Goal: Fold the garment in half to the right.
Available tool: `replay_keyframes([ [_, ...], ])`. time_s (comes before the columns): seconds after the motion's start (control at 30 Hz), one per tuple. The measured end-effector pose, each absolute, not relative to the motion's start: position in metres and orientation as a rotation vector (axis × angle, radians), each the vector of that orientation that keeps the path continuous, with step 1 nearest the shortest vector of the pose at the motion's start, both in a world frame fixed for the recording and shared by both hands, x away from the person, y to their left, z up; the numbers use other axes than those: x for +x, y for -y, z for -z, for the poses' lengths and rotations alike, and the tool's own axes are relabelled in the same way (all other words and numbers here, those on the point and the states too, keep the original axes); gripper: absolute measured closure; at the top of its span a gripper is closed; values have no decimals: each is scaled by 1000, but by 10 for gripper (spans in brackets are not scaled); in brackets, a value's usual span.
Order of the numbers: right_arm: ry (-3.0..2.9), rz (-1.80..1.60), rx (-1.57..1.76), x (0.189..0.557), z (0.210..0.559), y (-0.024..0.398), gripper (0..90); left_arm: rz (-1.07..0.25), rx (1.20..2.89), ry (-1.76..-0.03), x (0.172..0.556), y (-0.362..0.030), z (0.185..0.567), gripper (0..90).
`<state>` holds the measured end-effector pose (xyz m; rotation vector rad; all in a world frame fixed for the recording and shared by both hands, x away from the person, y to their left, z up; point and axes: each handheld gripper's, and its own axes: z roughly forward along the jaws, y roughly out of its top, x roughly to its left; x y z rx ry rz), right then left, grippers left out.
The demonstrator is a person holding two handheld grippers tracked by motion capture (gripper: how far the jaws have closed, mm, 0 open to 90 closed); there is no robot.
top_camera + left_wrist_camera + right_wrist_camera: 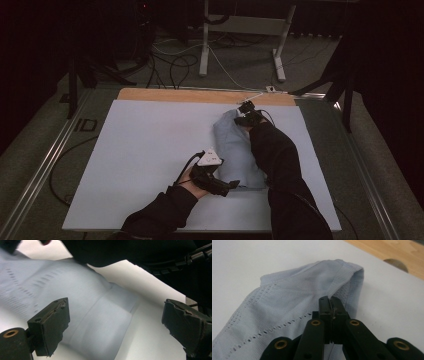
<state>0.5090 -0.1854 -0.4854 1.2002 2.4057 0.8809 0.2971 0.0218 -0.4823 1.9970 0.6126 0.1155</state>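
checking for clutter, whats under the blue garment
The pale blue garment lies directly on the white board; bare board shows all around it. Anything beneath its folds is covered. The right gripper pinches its far edge.

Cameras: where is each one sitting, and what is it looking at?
High view: above the table's near side, facing forward and down at the white board; both dark sleeves, left gripper and right gripper show.
Left gripper view: on the left gripper, facing the blue cloth between wide-apart jaws.
Right gripper view: on the right gripper, jaws pinching the cloth's edge.
All three share the cloth.
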Motion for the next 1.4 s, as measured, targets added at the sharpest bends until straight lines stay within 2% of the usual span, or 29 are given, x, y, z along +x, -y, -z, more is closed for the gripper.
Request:
replay_keyframes([
  [0.37,-2309,-818,1183,503,475,193,900,-194,1975,-665,292,-60,483,86],
  [0.7,-2315,-704,1212,509,501,186,900,-312,1933,-640,290,-79,487,46],
  [0.83,-2327,-680,1247,511,514,190,900,-313,1925,-647,291,-86,489,46],
  [1.17,-2320,-711,1251,509,514,190,882,-340,1924,-627,290,-102,490,46],
  [1.27,-2322,-725,1234,506,511,188,858,-332,1895,-622,290,-108,488,21],
  [1.4,-2321,-763,1199,502,502,187,722,-355,1902,-620,291,-115,487,10],
])
